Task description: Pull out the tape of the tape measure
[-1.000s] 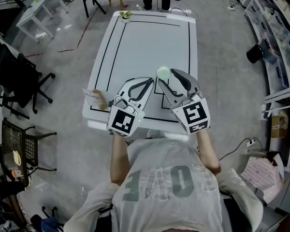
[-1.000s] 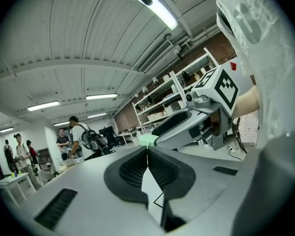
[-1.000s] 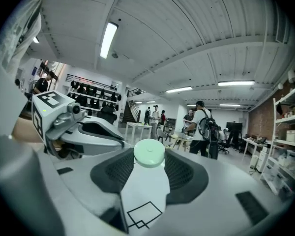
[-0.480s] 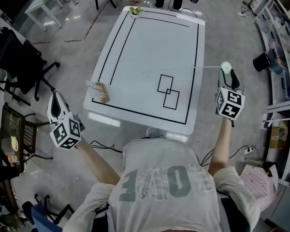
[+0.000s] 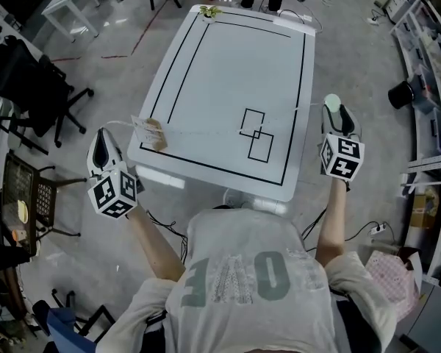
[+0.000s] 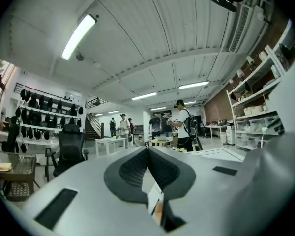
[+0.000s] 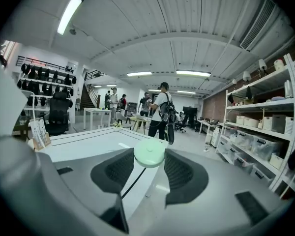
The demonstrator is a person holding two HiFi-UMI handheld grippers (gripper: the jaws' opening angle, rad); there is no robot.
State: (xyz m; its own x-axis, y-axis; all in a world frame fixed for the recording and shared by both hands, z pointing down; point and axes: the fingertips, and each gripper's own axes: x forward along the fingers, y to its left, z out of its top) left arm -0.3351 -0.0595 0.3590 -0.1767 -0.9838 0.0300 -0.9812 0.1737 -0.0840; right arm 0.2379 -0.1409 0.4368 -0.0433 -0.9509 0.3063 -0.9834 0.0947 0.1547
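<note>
Tape measure (image 7: pixel 149 154), a pale green disc, is clamped at the tips of the right claw (image 5: pixel 333 110). Its tape (image 6: pixel 155 205) is pinched between the closed jaws of the left claw (image 6: pixel 147 150), across the table (image 5: pixel 228 65) from the right claw.

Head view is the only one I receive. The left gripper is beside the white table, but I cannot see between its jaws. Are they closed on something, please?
Observer: Yes. In the left gripper view, the left gripper has its jaws together on a thin white tape strip.
Operator: And the right gripper, does it really hold the green thing?
Observer: In its own view, the right gripper clamps the round pale green tape measure case from both sides, near the jaw tips.
</note>
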